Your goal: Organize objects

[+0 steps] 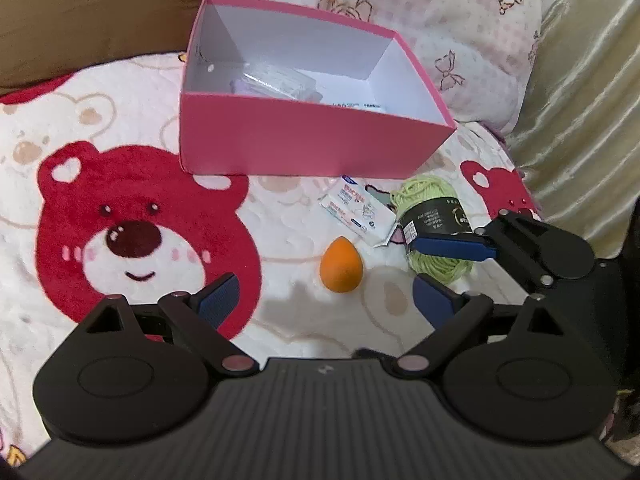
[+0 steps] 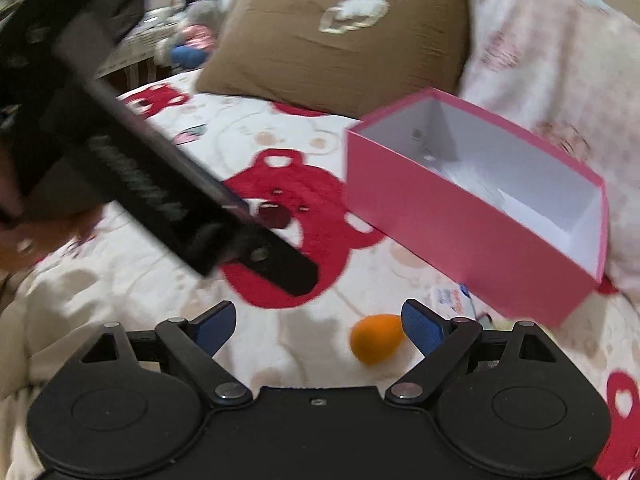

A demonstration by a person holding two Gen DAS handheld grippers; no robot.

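A pink box [image 1: 304, 140], white inside, is seen ahead of the left gripper [image 1: 326, 298], whose pads [image 1: 430, 294] are blue on black links. Just beyond the pads an orange sponge [image 1: 341, 265] is seen, and to its right a white packet [image 1: 356, 210] printed in red and blue. Right of that, light green yarn [image 1: 436, 236] is banded by a black label. The blanket [image 1: 280, 332] is cream, patterned with red bears having white muzzles and dark noses. Beyond the box a brown pillow [image 2: 340, 40] with a white motif and a white pillow [image 1: 440, 20] patterned in pale pink are seen. The right gripper [image 2: 318, 326] is likewise black with blue pads.
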